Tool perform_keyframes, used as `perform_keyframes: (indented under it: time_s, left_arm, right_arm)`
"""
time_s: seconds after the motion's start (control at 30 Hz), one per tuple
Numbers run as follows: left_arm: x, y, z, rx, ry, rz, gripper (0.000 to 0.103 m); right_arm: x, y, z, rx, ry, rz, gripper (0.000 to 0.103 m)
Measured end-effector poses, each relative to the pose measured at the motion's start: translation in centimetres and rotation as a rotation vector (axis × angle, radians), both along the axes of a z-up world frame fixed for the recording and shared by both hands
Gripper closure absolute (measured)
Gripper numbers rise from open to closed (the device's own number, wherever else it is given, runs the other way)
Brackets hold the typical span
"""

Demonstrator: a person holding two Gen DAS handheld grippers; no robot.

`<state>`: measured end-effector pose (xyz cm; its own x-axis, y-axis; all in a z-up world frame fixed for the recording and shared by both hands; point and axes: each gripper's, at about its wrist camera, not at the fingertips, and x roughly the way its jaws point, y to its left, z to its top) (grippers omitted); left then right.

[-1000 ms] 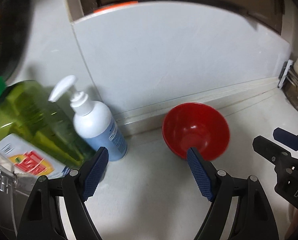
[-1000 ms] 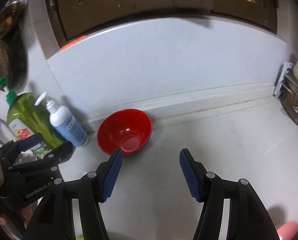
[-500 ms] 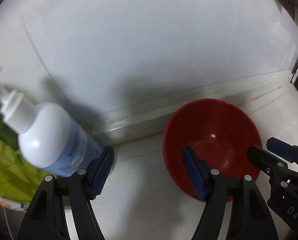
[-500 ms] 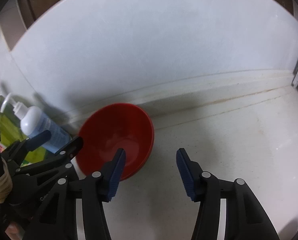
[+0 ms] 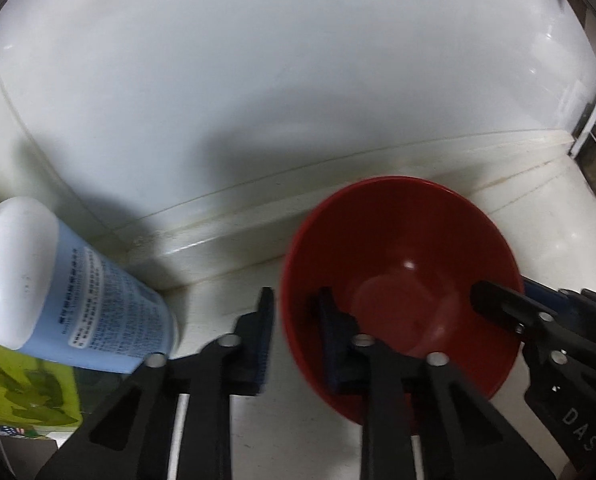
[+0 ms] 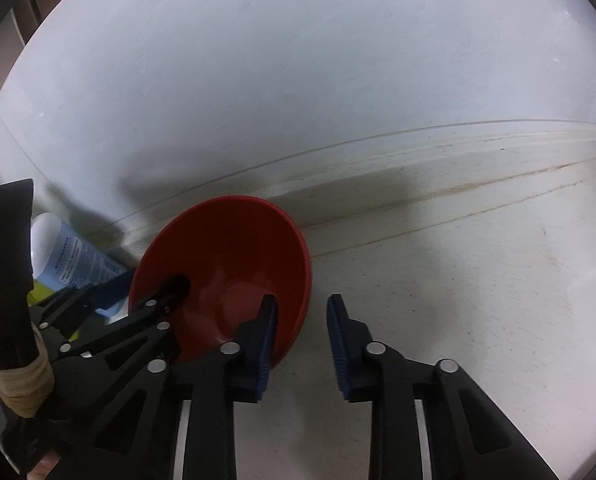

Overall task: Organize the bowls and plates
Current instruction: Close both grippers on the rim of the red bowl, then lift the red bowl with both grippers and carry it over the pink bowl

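At the back edge of the desk, where the pale speckled surface meets a smooth white wall panel, sits a red bowl, round, glossy and plastic-looking, with a flat circular bottom and steep flaring sides. Its opening faces up and is tipped a little toward the cameras, so it has no long axis to speak of. The left gripper straddles the bowl's left rim, with one ribbed blue pad outside the wall and the other inside the hollow; the jaws are drawn close about the rim, though motion blur hides whether they pinch it, so I cannot tell if the grip is made. The right gripper straddles the opposite rim in the same way, one blue pad inside the bowl and the other out over the bare desk, jaws parted and released. Just beside the bowl on its left stands a cylindrical white and pale blue bottle with fine print, and a translucent green bottle is behind that, toward the desk's left end.
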<state>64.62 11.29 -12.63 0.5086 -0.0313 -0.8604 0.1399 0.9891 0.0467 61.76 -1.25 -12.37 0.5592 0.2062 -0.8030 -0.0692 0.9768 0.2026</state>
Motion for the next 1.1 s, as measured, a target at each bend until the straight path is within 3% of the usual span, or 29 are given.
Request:
perform_keyframes:
  time_s: [0.07, 0.63, 1.1]
  left_arm:
    - [-0.1, -0.2, 0.1, 0.009, -0.003, -0.002, 0.088]
    - [-1.7, 1.0, 1.9, -0.036, -0.006, 0.012, 0.089]
    - [-8.3, 0.7, 7.0, -0.101, -0.059, -0.003, 0.089]
  right_arm:
    - [0.1, 0.1, 0.0, 0.007, 0.004, 0.006, 0.085]
    - [-0.4, -0.7, 0.6, 0.039, 0.034, -0.035, 0.088]
    - [-5.6, -0.7, 5.9, -0.017, -0.057, -0.016, 0.088]
